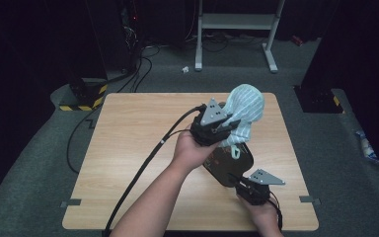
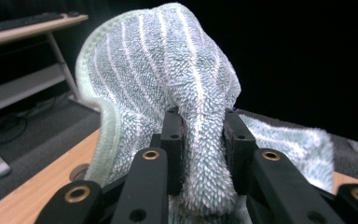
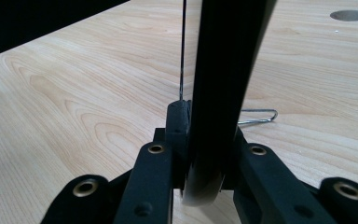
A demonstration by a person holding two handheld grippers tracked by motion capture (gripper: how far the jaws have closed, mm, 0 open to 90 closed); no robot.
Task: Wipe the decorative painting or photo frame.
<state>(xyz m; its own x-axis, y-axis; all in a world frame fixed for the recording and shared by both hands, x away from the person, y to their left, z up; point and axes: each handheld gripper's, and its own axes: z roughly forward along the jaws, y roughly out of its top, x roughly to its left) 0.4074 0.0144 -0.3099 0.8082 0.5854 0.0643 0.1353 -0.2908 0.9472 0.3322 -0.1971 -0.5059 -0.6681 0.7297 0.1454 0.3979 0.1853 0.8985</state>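
A pale green towel (image 1: 246, 106) with thin white stripes hangs bunched above the wooden table (image 1: 128, 138), at its far middle. My left gripper (image 1: 232, 129) is shut on a fold of it; in the left gripper view the towel (image 2: 168, 60) rises over the left gripper (image 2: 200, 121), pinched between both jaws. Below it a dark flat board-like object (image 1: 224, 165) stands tilted on the table. My right gripper (image 1: 242, 183), near the front edge, is shut on its lower edge. The right gripper view shows the right gripper (image 3: 205, 116) clamping this black object (image 3: 223, 60).
A thin metal wire loop (image 3: 261, 116) lies on the wood beyond the black object, and a round hole (image 3: 349, 15) is in the tabletop. Beyond the table stand a white-legged frame (image 1: 237, 22), floor cables (image 1: 128, 74) and a yellow-black striped base (image 1: 86, 96).
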